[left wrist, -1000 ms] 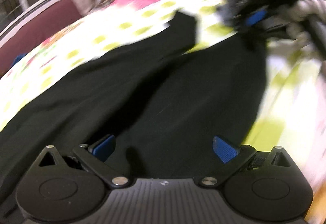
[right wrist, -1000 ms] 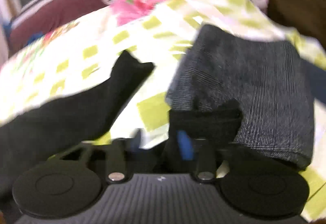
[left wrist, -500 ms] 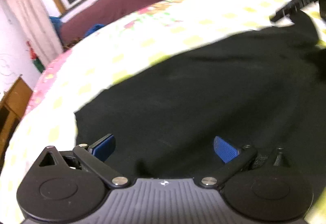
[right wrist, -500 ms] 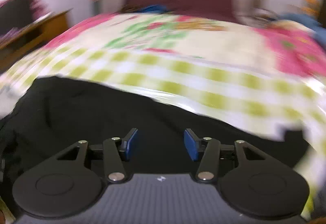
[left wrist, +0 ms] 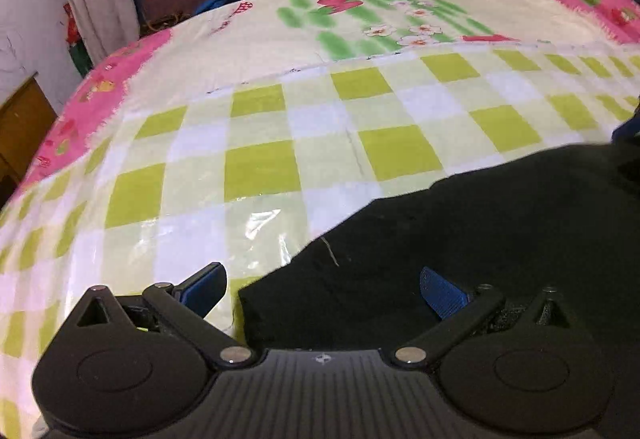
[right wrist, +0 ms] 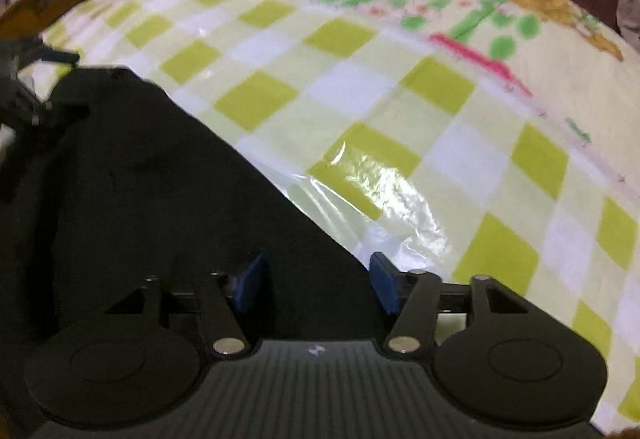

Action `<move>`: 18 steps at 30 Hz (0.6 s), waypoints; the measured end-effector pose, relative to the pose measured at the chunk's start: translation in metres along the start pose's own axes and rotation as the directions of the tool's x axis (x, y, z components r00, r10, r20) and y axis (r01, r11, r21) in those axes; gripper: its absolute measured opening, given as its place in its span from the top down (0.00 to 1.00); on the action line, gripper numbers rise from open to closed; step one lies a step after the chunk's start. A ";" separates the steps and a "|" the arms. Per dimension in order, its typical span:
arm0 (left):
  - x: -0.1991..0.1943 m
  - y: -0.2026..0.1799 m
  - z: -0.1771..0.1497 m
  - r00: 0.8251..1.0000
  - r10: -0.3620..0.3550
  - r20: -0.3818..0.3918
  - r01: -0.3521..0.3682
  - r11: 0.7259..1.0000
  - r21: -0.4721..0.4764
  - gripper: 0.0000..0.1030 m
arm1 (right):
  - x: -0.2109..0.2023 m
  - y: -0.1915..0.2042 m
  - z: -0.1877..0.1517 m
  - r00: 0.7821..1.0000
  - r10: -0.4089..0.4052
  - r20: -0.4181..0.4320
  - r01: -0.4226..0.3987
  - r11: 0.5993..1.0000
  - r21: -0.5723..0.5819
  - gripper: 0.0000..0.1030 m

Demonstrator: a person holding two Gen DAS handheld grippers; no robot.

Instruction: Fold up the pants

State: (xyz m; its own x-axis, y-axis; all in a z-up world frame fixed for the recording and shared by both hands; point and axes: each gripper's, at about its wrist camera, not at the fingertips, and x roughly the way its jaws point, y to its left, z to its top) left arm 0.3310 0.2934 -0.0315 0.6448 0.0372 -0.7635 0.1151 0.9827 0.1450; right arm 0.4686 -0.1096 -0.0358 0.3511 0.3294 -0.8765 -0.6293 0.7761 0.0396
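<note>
The black pants [left wrist: 460, 239] lie flat on the bed's checked green-and-white sheet [left wrist: 260, 167], one corner near each camera. The left hand-held gripper [left wrist: 322, 289] is spread wide over a pants corner, gripping nothing. The right hand-held gripper [right wrist: 316, 281] has just been opening; its jaws straddle the pants' edge, unclamped.

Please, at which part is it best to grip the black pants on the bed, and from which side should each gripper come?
Probably at the pants' two end corners. The left gripper is open above one corner, so come down from above, one finger on the checked sheet, one on cloth. The right gripper, whose fingers have just been opening, straddles the slanted edge; take that edge likewise. The cloth lies flat, so pinch its rim.
</note>
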 end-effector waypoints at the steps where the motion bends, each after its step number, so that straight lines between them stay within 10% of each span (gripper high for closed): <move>1: 0.005 0.002 -0.001 1.000 -0.015 -0.005 0.014 1.000 -0.017 0.00 | 0.003 0.000 -0.001 1.000 0.000 0.006 0.000 1.000 0.008 0.37; 6: 0.029 0.006 0.000 0.996 -0.045 -0.074 0.038 0.994 -0.098 0.00 | 0.002 0.004 -0.009 1.000 -0.012 0.029 0.010 0.998 0.063 0.44; 8: 0.023 -0.003 0.002 0.997 -0.028 -0.076 0.021 0.996 -0.089 0.02 | -0.003 0.007 -0.012 0.999 -0.028 0.021 0.026 0.996 0.080 0.79; 10: 0.012 -0.010 0.007 0.997 -0.022 -0.073 0.016 0.997 -0.081 0.41 | -0.012 0.012 -0.012 0.999 -0.039 0.006 0.038 0.995 0.090 0.94; 18: -0.097 -0.036 0.008 0.995 -0.044 0.085 0.046 0.999 -0.025 0.66 | -0.138 0.062 -0.036 0.978 -0.069 0.196 0.062 0.997 0.042 0.95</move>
State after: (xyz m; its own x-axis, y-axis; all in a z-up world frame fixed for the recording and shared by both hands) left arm 0.2709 0.2529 0.0423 0.7008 -0.0214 -0.7131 0.1255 0.9877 0.0936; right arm 0.3563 -0.1266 0.0703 0.5225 0.3743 -0.7661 -0.5766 0.8170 0.0059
